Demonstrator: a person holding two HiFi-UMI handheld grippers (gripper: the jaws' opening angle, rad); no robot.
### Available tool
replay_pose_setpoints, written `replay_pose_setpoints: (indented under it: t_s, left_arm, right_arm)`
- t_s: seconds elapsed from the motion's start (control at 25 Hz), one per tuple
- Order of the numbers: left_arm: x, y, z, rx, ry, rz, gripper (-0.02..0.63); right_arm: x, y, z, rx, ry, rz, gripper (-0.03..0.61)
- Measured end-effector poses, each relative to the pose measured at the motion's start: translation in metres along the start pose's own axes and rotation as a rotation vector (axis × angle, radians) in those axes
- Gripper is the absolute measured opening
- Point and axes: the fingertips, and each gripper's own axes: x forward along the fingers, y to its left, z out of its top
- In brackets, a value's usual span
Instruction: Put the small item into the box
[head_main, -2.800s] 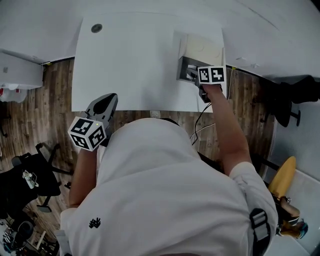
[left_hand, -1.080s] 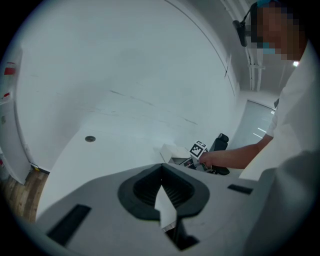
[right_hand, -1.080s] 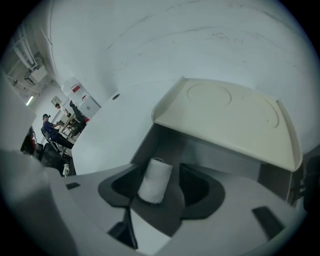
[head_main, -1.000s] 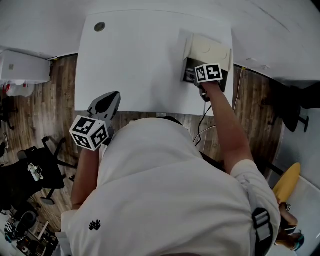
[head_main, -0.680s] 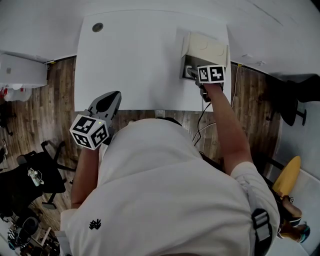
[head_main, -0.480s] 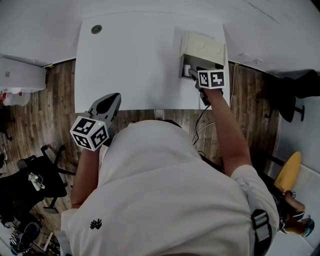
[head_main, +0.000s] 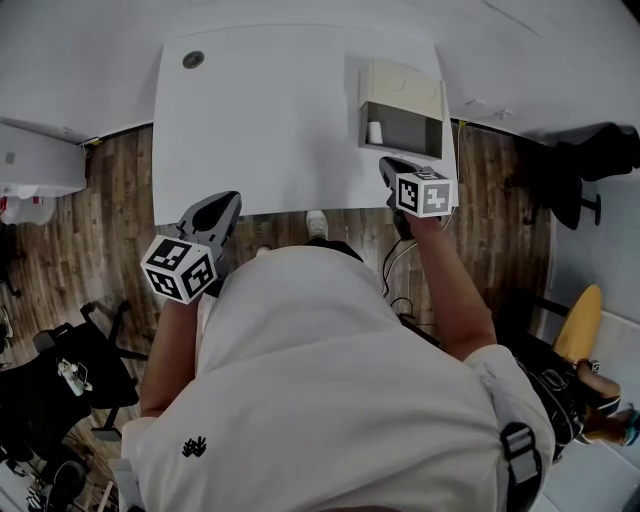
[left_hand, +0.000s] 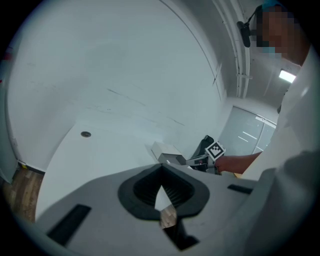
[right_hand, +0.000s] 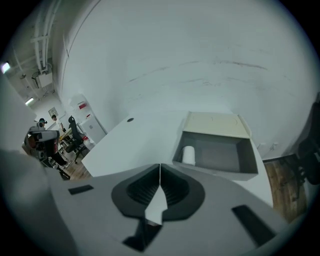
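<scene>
An open grey box (head_main: 412, 128) with a cream lid (head_main: 400, 85) folded back stands at the right of the white table (head_main: 260, 110). The small white cylindrical item (head_main: 374, 132) stands upright in the box's left corner. It also shows in the right gripper view, as the item (right_hand: 188, 155) inside the box (right_hand: 215, 171). My right gripper (head_main: 385, 163) hovers just in front of the box at the table's near edge. Its jaws (right_hand: 160, 170) are shut and empty. My left gripper (head_main: 228, 198) is off the table's front left, shut (left_hand: 161, 170) with nothing in it.
A round cable hole (head_main: 193, 59) sits in the table's far left corner. A black office chair (head_main: 60, 365) stands on the wood floor at the left. Cables (head_main: 400, 240) hang below the table's front edge, and a white cabinet (head_main: 40, 160) is at the far left.
My right gripper has pulled back out of the box toward the table's near edge and closed its jaws. The white item stays in the box. The left gripper has hardly moved.
</scene>
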Motion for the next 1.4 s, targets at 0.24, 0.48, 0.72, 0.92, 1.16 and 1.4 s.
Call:
replay_pose_setpoints:
  t_s: [0.24, 0.48, 0.72, 0.92, 1.16, 1.4]
  left_arm:
    - [-0.019, 0.0, -0.016, -0.006, 0.009, -0.034, 0.006]
    - [-0.032, -0.002, -0.03, 0.004, 0.018, -0.072, 0.006]
    - [-0.038, -0.007, -0.039, 0.003, 0.023, -0.108, 0.006]
    - [-0.043, -0.01, -0.042, 0.005, 0.029, -0.123, 0.006]
    - [-0.051, -0.01, -0.043, 0.006, 0.029, -0.122, 0.006]
    - [-0.057, -0.004, -0.053, -0.005, 0.04, -0.107, 0.006]
  right_arm:
    - [-0.02, 0.047, -0.036, 0.006, -0.029, 0.03, 0.008]
    - [-0.037, 0.095, -0.059, -0.008, -0.057, 0.07, 0.008]
    - [-0.058, 0.129, -0.068, 0.001, -0.094, 0.094, 0.006]
    - [-0.067, 0.144, -0.069, -0.005, -0.097, 0.106, 0.006]
    - [-0.073, 0.156, -0.062, -0.027, -0.119, 0.112, 0.006]
    - [-0.072, 0.165, -0.06, -0.047, -0.119, 0.125, 0.006]
